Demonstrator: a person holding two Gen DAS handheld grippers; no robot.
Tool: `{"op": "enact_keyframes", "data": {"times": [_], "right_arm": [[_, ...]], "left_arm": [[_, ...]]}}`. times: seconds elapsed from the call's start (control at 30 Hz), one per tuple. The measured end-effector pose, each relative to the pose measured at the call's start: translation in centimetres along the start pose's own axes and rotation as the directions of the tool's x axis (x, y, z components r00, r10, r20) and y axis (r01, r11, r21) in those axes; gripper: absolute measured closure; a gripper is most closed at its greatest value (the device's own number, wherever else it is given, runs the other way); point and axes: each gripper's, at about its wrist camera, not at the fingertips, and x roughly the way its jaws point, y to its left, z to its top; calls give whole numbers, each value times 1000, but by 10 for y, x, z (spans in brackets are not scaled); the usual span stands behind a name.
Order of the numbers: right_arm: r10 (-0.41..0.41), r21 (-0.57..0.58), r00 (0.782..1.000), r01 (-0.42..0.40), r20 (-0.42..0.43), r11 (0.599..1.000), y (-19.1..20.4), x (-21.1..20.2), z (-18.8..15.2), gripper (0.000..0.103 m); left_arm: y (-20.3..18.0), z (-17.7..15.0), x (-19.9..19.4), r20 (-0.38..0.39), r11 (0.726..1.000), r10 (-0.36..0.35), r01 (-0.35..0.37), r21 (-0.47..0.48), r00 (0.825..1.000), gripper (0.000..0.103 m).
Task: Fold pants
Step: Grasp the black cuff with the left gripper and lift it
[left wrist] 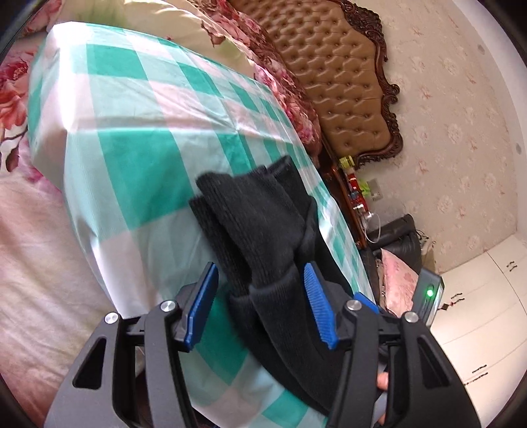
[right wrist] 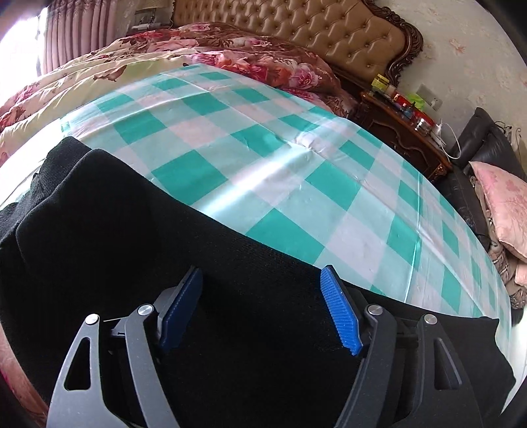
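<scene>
A home bedroom — a bed fills most of both views, spread with a green-and-white checked sheet (right wrist: 250,138) and a floral quilt (right wrist: 230,49) bunched toward the top. A tufted tan headboard (right wrist: 316,29) with carved dark wood trim stands at upper right against pale flowered wallpaper (left wrist: 461,108). A cluttered wooden nightstand (right wrist: 405,131) sits beside it — white cabinet doors (left wrist: 477,329) at lower right.

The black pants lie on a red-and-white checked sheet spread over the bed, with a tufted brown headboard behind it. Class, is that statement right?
Not quite. The checked sheet is green and white, not red and white; the right wrist view shows this plainly. The rest holds: the black pants lie on it, spread over the bed, with the tufted brown headboard behind.
</scene>
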Motion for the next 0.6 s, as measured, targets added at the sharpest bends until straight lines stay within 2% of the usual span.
{"op": "enact_keyframes", "data": {"times": [0.2, 0.23, 0.27, 0.37, 0.53, 0.6], "right_arm": [[17, 20, 1000, -17, 6, 1000, -5, 2, -2, 30], [18, 21, 1000, -19, 7, 1000, -6, 2, -2, 29], [19, 22, 1000, -19, 9, 1000, -6, 2, -2, 29], [22, 24, 1000, -22, 12, 999, -6, 2, -2, 29], [38, 36, 999, -38, 18, 999, -10, -1, -4, 29], [46, 48, 999, -48, 29, 998, -14, -9, -7, 29]], "left_arm": [[4, 13, 0, 16, 1000, -4, 5, -15, 1000, 60], [7, 15, -1, 19, 999, -17, 18, -27, 1000, 65], [10, 17, -1, 23, 999, -29, 30, -45, 999, 76], [22, 23, -2, 17, 995, -47, 48, -93, 999, 87], [19, 24, -2, 16, 996, -42, 43, -79, 999, 89], [19, 25, -2, 13, 994, -29, 30, -104, 999, 78]]}}
